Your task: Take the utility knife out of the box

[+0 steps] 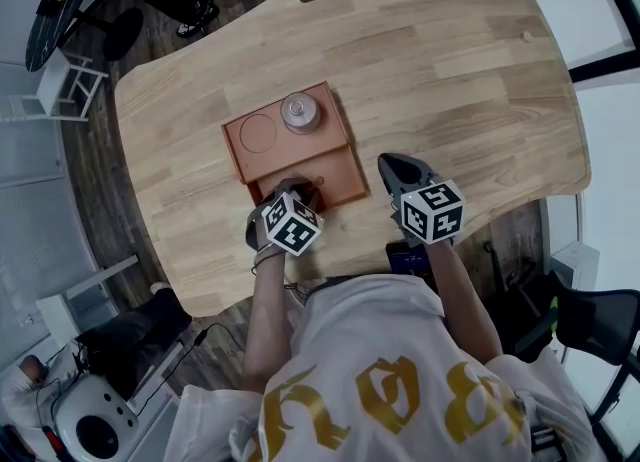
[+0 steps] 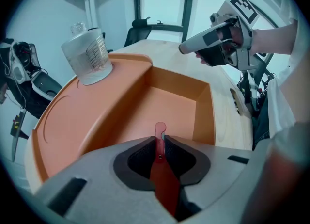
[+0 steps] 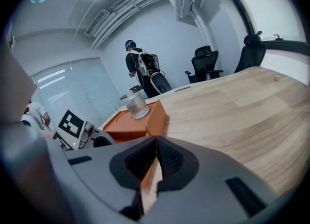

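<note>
We have the slim red utility knife (image 2: 164, 182) pinched in our left claw (image 2: 162, 140), bottom centre, inside the orange plastic box (image 2: 203, 116); lifting out remains. Our right claw (image 3: 156, 143) is closed, empty.

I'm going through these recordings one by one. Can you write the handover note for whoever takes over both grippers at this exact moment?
Left gripper: shut on the red utility knife, pointing steeply down into the near compartment of the orange box.
Right gripper: shut and empty, over the table just right of the box.
Glass jar: stands on the box's raised far section, apart from both grippers.
Done: the knife is gripped.
Left: the knife isn't out of the box yet. Lift it clear.
</note>
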A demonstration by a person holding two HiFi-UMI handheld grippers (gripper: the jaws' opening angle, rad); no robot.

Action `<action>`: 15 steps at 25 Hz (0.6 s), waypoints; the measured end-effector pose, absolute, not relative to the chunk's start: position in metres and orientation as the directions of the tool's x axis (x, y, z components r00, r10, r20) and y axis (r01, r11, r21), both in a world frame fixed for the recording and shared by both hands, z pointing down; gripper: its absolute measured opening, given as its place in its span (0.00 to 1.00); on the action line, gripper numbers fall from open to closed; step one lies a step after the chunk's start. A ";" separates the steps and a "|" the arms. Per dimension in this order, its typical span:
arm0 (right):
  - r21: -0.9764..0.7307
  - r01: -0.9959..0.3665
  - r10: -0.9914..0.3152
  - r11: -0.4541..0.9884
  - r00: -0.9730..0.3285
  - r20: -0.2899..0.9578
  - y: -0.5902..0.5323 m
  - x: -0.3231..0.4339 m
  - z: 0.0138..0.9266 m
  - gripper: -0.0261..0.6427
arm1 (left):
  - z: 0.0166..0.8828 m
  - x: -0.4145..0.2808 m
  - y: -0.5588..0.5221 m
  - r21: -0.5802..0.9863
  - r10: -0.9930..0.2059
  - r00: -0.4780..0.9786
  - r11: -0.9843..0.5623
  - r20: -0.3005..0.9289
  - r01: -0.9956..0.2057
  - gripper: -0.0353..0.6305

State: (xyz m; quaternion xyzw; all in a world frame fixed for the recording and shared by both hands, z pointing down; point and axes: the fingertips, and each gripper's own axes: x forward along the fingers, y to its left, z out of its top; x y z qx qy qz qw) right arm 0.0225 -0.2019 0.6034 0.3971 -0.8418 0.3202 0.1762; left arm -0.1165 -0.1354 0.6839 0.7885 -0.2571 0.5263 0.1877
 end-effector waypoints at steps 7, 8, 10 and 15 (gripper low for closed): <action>-0.394 -0.779 -0.566 0.488 -0.626 0.536 -0.202 0.025 0.594 0.06 | 0.675 -0.117 -0.134 0.035 -0.232 0.331 -0.770 0.915 -0.637 0.14; -0.393 -0.778 -0.568 0.490 -0.627 0.534 -0.202 0.026 0.593 0.06 | 0.674 -0.116 -0.134 0.031 -0.239 0.330 -0.768 0.913 -0.640 0.14; -0.391 -0.777 -0.570 0.494 -0.629 0.529 -0.201 0.027 0.590 0.06 | 0.670 -0.115 -0.134 0.023 -0.254 0.332 -0.763 0.909 -0.646 0.14; -0.383 -0.766 -0.571 0.516 -0.641 0.513 -0.196 0.024 0.578 0.06 | 0.652 -0.113 -0.137 0.040 -0.313 0.372 -0.717 0.874 -0.696 0.14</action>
